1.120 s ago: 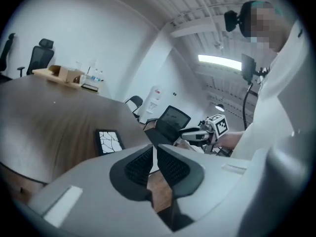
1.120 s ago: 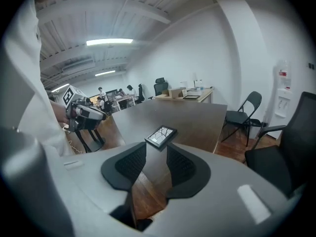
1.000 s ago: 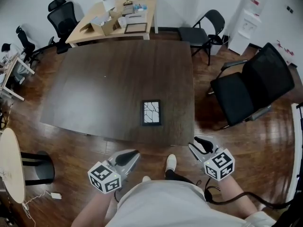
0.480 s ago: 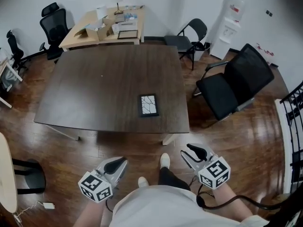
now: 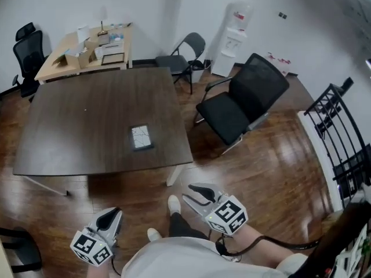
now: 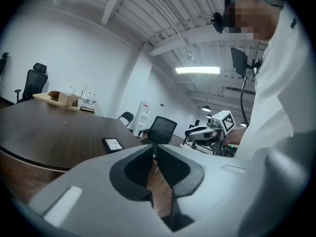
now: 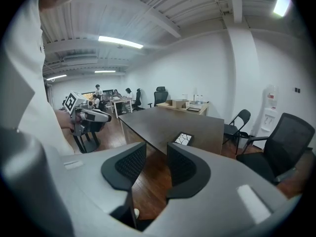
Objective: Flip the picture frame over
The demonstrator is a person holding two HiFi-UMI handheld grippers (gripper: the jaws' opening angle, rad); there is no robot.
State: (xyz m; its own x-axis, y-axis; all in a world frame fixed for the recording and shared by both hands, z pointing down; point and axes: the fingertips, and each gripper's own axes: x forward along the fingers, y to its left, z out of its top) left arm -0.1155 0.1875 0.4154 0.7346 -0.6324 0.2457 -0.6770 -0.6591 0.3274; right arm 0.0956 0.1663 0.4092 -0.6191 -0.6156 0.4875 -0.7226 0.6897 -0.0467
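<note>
The picture frame [image 5: 141, 136] lies flat, its white cracked-pattern picture facing up, near the front right corner of the dark table [image 5: 69, 120]. Both grippers hang low over the wooden floor, well short of the table and touching nothing. My left gripper [image 5: 114, 215] is at the bottom left with its jaws together and nothing between them. My right gripper [image 5: 196, 194] is at the bottom centre with its jaws apart and empty. The left gripper view shows the frame [image 6: 113, 144] far beyond the left gripper [image 6: 154, 154]. The right gripper view shows the frame [image 7: 183, 138] past the right gripper [image 7: 156, 149].
A black office chair [image 5: 243, 100] stands right of the table, a folding chair [image 5: 181, 55] behind it. A water dispenser [image 5: 235, 25] is by the far wall. A light wooden desk [image 5: 87, 48] with boxes is at the back left. A black railing [image 5: 342, 138] runs along the right.
The view has swung right and pulled back: the table and frame have slid left and farther off. Both grippers sit lower in view, farther from the table edge.
</note>
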